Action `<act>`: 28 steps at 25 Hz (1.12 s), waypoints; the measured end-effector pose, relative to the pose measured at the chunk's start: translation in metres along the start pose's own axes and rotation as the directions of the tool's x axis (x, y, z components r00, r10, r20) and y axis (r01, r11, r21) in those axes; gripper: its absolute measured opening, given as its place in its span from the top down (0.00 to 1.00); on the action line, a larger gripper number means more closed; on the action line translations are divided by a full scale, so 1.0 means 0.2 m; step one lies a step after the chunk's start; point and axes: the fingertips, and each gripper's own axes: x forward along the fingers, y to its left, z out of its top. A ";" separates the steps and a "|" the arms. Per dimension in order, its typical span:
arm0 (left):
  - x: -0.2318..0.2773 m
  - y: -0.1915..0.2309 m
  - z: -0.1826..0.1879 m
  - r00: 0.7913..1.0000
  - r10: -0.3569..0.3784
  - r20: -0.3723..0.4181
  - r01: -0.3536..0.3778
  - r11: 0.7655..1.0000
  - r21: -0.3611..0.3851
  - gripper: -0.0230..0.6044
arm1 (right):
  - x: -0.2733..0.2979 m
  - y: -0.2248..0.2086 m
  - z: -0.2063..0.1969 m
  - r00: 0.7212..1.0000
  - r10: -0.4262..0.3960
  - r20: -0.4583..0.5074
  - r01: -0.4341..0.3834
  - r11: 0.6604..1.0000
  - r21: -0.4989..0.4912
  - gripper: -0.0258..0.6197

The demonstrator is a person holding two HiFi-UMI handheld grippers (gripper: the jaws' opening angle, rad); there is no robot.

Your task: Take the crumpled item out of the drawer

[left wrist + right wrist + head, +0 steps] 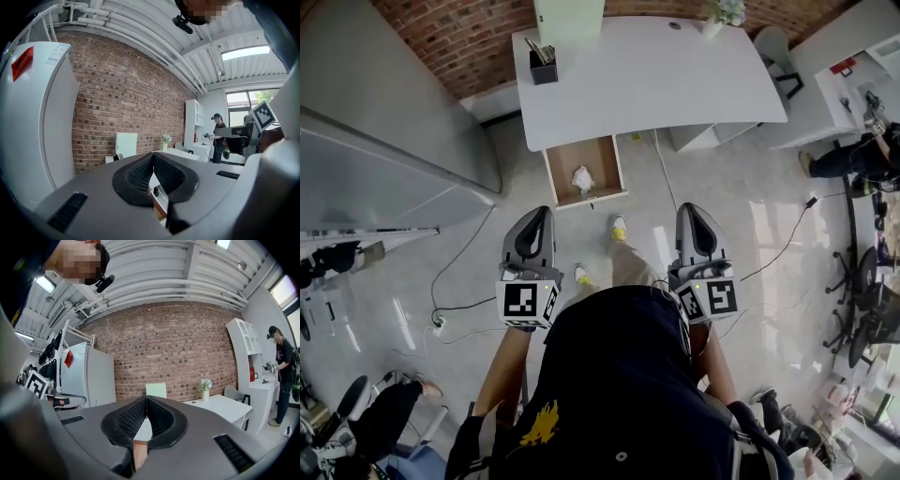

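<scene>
A white crumpled item [582,178] lies in the open wooden drawer [558,174] that sticks out from under the white desk [647,75]. My left gripper [536,218] and right gripper [695,216] hang side by side well short of the drawer, above the floor, both pointing toward the desk. The jaws of each meet at the tips with nothing between them. In the left gripper view the left gripper [153,154] aims at the desk and brick wall. The right gripper [146,398] does the same in its own view.
A black holder [543,66] and a white board [569,19] stand at the desk's back; a small vase [719,13] sits at its far right. A white fridge [40,117] stands left. Cables [459,272] trail over the floor. A person [218,137] stands at the right.
</scene>
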 end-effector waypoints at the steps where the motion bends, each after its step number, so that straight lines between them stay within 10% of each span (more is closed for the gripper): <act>1: 0.05 0.01 0.00 1.000 0.009 -0.005 -0.009 1.000 0.000 0.93 | 0.05 -0.04 0.00 1.000 0.004 0.001 -0.004 1.000 0.004 0.92; 19: 1.08 0.01 0.22 0.977 0.210 -0.023 -0.208 0.975 0.073 0.93 | 1.02 -0.83 0.08 0.985 0.172 -0.024 -0.171 0.985 0.015 0.92; 28: 1.11 0.22 0.13 0.962 0.274 -0.021 -0.274 0.962 -0.008 0.93 | 1.24 -0.61 -0.10 0.951 0.280 -0.128 -0.280 0.960 0.024 0.92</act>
